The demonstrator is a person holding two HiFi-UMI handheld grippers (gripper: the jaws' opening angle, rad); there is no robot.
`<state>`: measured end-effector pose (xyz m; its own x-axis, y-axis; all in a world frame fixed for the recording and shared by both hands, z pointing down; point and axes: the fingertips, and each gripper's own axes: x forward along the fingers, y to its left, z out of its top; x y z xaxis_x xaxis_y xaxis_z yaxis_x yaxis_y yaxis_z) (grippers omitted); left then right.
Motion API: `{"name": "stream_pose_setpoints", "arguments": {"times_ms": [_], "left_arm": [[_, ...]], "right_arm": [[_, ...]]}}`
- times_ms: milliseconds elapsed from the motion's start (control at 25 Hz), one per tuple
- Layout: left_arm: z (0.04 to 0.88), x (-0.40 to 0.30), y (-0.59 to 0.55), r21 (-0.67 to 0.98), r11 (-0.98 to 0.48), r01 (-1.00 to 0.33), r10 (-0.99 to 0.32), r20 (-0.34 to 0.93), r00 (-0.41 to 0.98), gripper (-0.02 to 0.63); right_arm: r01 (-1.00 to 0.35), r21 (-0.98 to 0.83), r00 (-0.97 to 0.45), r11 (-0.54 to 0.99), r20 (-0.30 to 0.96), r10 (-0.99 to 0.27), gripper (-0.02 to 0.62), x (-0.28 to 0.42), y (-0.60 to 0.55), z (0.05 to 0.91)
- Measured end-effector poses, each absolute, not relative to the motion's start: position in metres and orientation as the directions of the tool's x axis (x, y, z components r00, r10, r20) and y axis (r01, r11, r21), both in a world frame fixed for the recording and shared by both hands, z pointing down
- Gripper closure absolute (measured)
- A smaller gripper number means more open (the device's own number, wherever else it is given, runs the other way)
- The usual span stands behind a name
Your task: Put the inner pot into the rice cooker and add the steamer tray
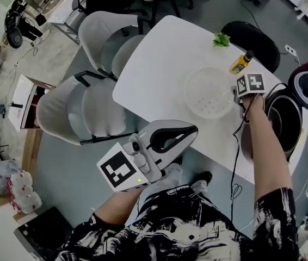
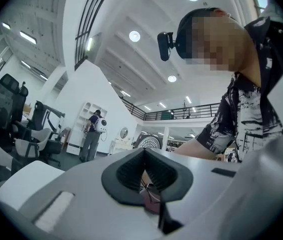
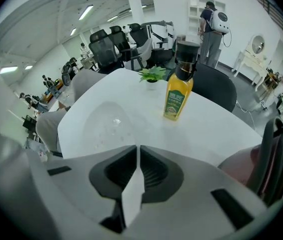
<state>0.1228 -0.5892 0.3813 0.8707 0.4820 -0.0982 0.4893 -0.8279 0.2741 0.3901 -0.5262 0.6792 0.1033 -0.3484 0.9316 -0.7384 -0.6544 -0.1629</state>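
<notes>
Pinched the steamer tray (image 1: 208, 94) rim in closed right gripper (image 3: 137, 151) — rice cooker (image 1: 276, 105) just beside, rightward; left gripper (image 2: 144, 155) shut, empty, well apart.

Pale chairs (image 1: 83, 113) (padded, it seems) flank a white table (image 1: 154, 69)

shirt (image 1: 189, 227): black-white print, short sleeves | left tongs (image 1: 193, 129): white shell, square-marker cube, black pads
</notes>
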Motion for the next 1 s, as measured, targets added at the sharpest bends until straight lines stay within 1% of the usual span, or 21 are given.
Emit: {"name": "stream_pose_setpoints", "arguments": {"times_ms": [240,480,600,800,1000], "left_arm": [[0.377,0.124,-0.578,0.261,-0.814,0.519,0.509,-0.111,0.854,0.601],[0.358,0.136,-0.549,0.226,-0.774,0.592,0.575,-0.143,0.806,0.601],[0.346,0.146,-0.521,0.206,-0.738,0.643,0.622,-0.164,0.766,0.601],[0.328,0.16,-0.461,0.172,-0.649,0.741,0.718,-0.182,0.672,0.601],[0.315,0.169,-0.391,0.145,-0.569,0.809,0.787,-0.188,0.588,0.601]], "right_arm": [[-0.702,-0.222,0.104,-0.677,0.908,-0.406,0.581,0.388,-0.519,0.654],[-0.676,-0.289,0.137,-0.677,0.854,-0.501,0.581,0.395,-0.509,0.582],[-0.671,-0.312,0.164,-0.672,0.822,-0.545,0.581,0.4,-0.486,0.539],[-0.628,-0.337,0.236,-0.701,0.777,-0.584,0.581,0.41,-0.4,0.481],[-0.506,-0.336,0.329,-0.794,0.776,-0.538,0.581,0.426,-0.273,0.469]]}}
